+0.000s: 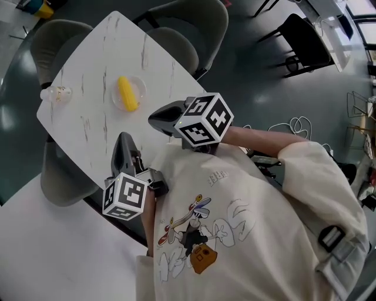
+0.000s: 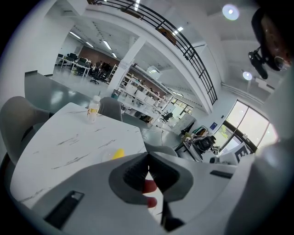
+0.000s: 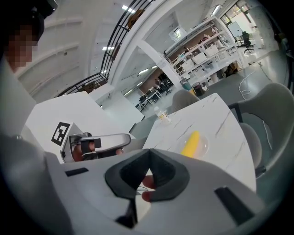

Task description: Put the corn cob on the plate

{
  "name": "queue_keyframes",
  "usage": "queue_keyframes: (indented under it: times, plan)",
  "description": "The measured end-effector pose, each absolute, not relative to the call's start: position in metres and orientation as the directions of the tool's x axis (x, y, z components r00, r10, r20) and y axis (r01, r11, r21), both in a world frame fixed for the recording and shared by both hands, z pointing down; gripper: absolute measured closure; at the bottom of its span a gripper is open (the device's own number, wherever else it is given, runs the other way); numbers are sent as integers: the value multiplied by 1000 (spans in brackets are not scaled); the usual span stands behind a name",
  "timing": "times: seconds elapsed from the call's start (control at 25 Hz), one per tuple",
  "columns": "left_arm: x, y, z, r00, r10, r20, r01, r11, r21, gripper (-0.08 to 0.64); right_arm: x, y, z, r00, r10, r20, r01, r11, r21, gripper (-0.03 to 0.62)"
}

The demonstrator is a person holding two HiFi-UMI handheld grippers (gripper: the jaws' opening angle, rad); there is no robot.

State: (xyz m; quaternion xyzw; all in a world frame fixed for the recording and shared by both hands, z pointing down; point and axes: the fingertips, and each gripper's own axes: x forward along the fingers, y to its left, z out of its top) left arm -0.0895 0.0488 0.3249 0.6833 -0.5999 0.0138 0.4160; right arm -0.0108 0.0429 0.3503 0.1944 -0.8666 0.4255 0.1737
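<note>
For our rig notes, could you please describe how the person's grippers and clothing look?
Both the left gripper and right gripper have grey bodies, dark ribbed jaws and a white cube with black square markers. The person wears a cream printed T-shirt.

Bright, even indoor light fills all views. The white table (image 1: 94, 59) is evenly lit without hard shadows, and the glossy floor (image 1: 235, 59) left of it carries a pale sheen. The head view is sharp. Both gripper views bend hard at the edges, with dark corners. Above the table, ceiling lamps (image 2: 229, 11) flare white, and to its right a window (image 2: 250, 124) is blown out. The left gripper (image 2: 148, 157) and right gripper (image 3: 149, 153), close to the lens, look slightly soft.
</note>
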Motion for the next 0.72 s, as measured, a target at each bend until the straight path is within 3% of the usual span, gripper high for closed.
queue_keyframes:
  times: [0.24, 0.52, 0.72]
  plan:
    - [-75, 50, 324, 309, -790, 530, -847, 25, 531, 549, -5, 47, 347, -871, -186, 455, -474, 561, -678, 588]
    - [-81, 57, 334, 282, -792, 542, -829, 83, 553, 549, -8, 50, 351, -880, -164, 446, -454, 565, -689, 588]
    - [-43, 63, 346, 369, -754, 543, -801, 38, 598, 549, 23, 60, 347, -848, -216, 483, -510, 580, -635, 588]
